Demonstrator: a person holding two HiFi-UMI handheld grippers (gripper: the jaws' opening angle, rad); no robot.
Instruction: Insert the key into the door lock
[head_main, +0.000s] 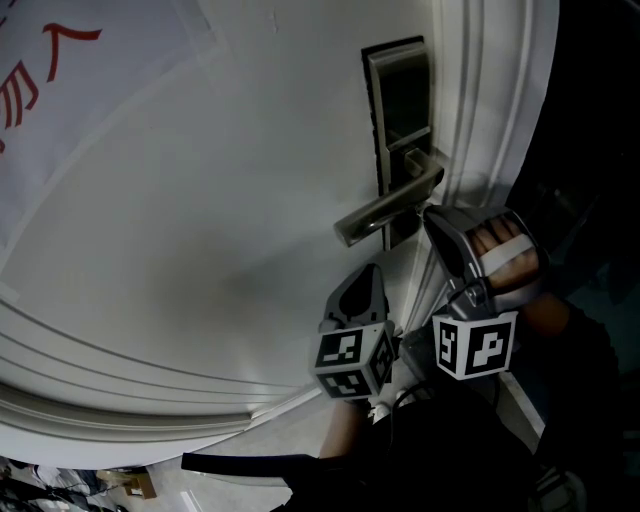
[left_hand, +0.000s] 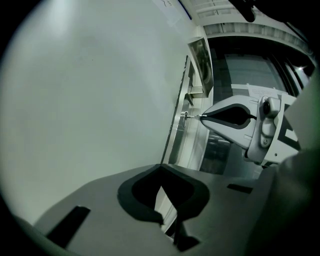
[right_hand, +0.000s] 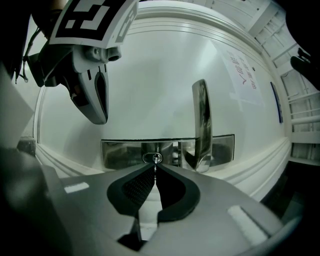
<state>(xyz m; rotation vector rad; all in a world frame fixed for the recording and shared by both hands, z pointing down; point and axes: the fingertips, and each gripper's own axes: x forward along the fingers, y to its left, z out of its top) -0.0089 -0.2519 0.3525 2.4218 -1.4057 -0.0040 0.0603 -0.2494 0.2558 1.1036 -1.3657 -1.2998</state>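
A steel lock plate (head_main: 398, 100) with a lever handle (head_main: 385, 212) sits on the white door (head_main: 200, 220). My right gripper (head_main: 430, 216) points at the plate just below the handle, shut on a small key (right_hand: 155, 165). The key's tip is at the oval keyhole (right_hand: 152, 158) in the right gripper view. From the side, the left gripper view shows the key (left_hand: 192, 116) reaching the plate (left_hand: 183, 100) from the right gripper (left_hand: 201, 117). My left gripper (head_main: 365, 275) hangs lower and to the left, off the door, jaws together with nothing in them (left_hand: 161, 167).
Raised moulding (head_main: 150, 380) runs across the door below both grippers. The door's edge and frame (head_main: 500, 120) stand just right of the lock, with a dark space beyond. Red characters on paper (head_main: 40, 70) are at the upper left.
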